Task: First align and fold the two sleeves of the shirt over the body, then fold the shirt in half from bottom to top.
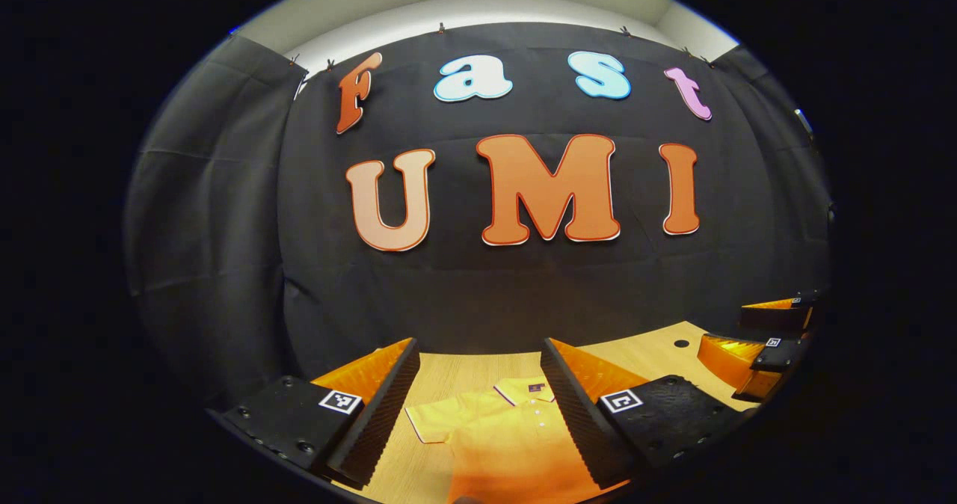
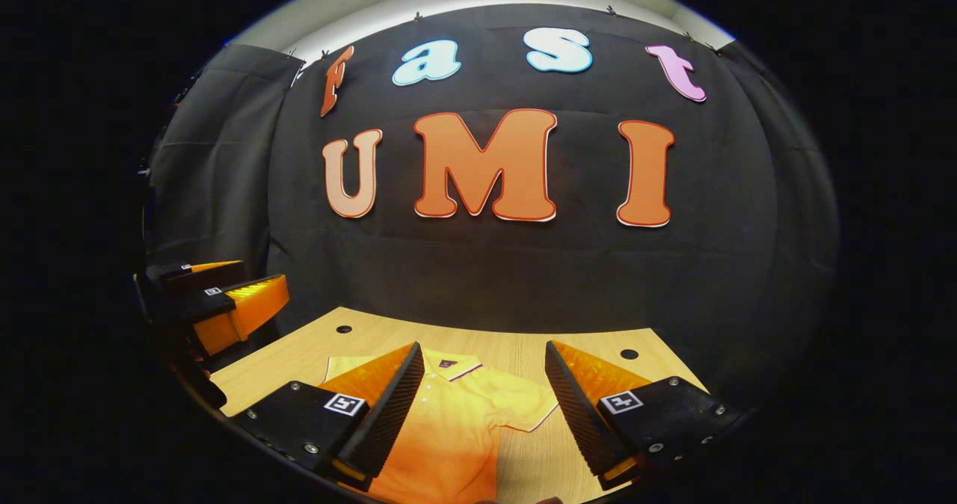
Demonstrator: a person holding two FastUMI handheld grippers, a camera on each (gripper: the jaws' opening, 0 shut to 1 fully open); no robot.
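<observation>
Hovering above the wooden table (image 1: 463, 369), the left gripper (image 1: 478, 407) has its two fingers spread wide with nothing between them, and through that gap, down at 6 o'clock in the left gripper view, lies the yellow polo shirt (image 1: 501, 437), flat on the boards with its collar (image 1: 523, 390) pointing toward 12 o'clock and the booth wall. One short sleeve (image 1: 434, 418) spreads out to about 8 o'clock of the collar, its trimmed edge lying on bare wood, and a row of small buttons runs down the placket. Over at 3 o'clock in that same view sits the right gripper (image 1: 770, 339), held well apart from the shirt. Now the right gripper view: the right gripper (image 2: 484, 407) is likewise parted wide, gripping nothing, and the shirt (image 2: 456, 429) sits at 6 o'clock beneath it, collar (image 2: 448, 366) toward 12 again, the other sleeve (image 2: 527, 407) reaching out toward 4 o'clock onto the table (image 2: 583, 347). At 9 o'clock there floats the left gripper (image 2: 217, 302), off the near corner of the table. Two small round holes (image 2: 629, 354) mark the tabletop near its far edge. No containers are on the table; the shirt is laid out unfolded.
</observation>
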